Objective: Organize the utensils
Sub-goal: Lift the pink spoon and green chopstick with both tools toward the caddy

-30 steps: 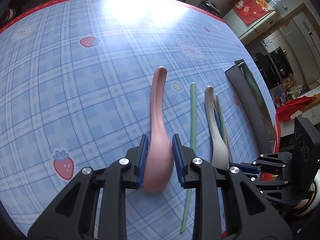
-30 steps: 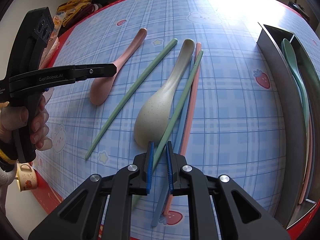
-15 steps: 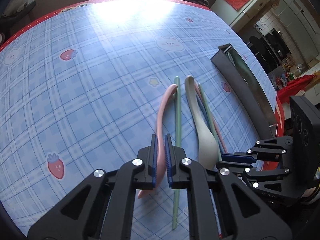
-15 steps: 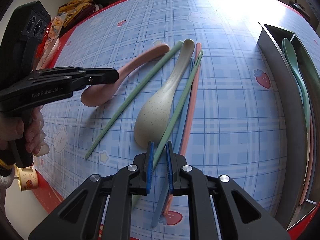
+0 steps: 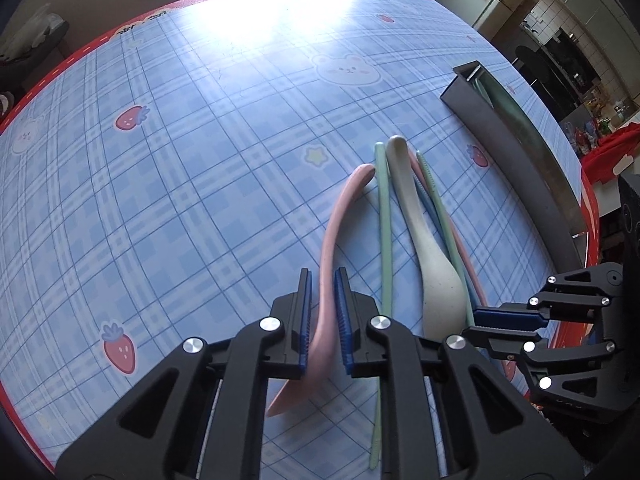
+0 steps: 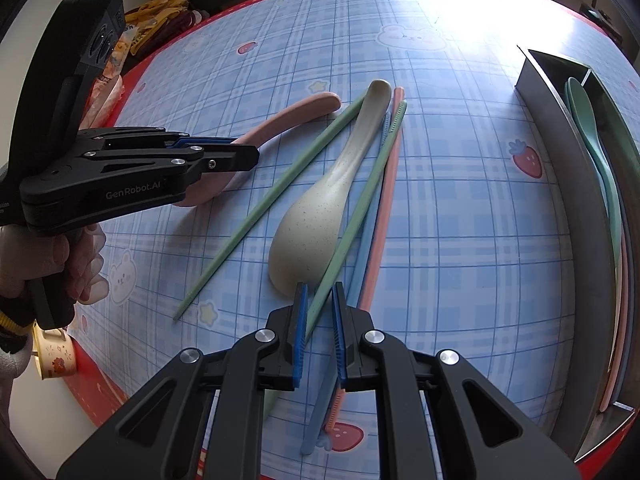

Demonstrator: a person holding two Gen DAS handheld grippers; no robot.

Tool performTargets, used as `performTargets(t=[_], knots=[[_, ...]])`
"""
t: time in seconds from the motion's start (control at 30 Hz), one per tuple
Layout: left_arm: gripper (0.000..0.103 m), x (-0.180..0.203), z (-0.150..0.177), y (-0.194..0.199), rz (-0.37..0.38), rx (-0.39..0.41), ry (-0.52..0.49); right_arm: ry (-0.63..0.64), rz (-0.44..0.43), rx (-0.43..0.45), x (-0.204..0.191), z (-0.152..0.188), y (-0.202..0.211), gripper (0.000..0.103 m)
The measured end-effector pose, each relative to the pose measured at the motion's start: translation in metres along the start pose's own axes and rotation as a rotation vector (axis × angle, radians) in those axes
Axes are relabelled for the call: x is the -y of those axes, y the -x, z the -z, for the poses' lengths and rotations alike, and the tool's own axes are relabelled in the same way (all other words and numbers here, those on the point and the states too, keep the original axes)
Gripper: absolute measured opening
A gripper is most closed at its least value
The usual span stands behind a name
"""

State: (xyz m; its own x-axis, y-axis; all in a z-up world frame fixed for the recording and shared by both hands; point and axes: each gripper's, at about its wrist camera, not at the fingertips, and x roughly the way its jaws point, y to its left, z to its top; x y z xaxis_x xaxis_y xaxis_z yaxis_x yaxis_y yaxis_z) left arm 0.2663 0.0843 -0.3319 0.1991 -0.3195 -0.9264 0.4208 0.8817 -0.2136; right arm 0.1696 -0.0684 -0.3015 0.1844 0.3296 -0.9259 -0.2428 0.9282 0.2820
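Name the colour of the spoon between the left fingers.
Pink spoon, clearest in the left wrist view.

Blue plaid table (image 6: 460, 208) carries 2 spoons (image 6: 316, 216), loose chopsticks (image 6: 280, 196), metal tray (image 6: 568, 184).

Strong daylight falls from the far side and burns a white glare patch into the desk (image 5: 304, 12), washing out the plaid there; my right view shows the same blown-out patch at its upper right. Nearer me the cloth is evenly lit and sharp, with soft, faint shadows. Both fisheye views bow the desk's edge and darken to black at the corners.
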Motion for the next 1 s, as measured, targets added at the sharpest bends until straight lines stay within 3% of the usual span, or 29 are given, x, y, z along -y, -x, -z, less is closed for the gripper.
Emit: performTargets(t=[0.33, 0.7, 1.0], knots=[[0.013, -0.001, 0.008, 0.004, -0.018, 0.022, 0.03, 0.023, 0.063, 0.002, -0.009, 0.001, 0.002, 0.009], [0.013, -0.013, 0.063, 0.036, 0.065, 0.139, 0.239, -0.112, -0.066, 0.079, 0.023, 0.014, 0.029, 0.006], [0.013, -0.005, 0.107, 0.072, 0.088, 0.222, 0.398, -0.108, -0.087, 0.144, 0.039, 0.019, 0.051, 0.006]])
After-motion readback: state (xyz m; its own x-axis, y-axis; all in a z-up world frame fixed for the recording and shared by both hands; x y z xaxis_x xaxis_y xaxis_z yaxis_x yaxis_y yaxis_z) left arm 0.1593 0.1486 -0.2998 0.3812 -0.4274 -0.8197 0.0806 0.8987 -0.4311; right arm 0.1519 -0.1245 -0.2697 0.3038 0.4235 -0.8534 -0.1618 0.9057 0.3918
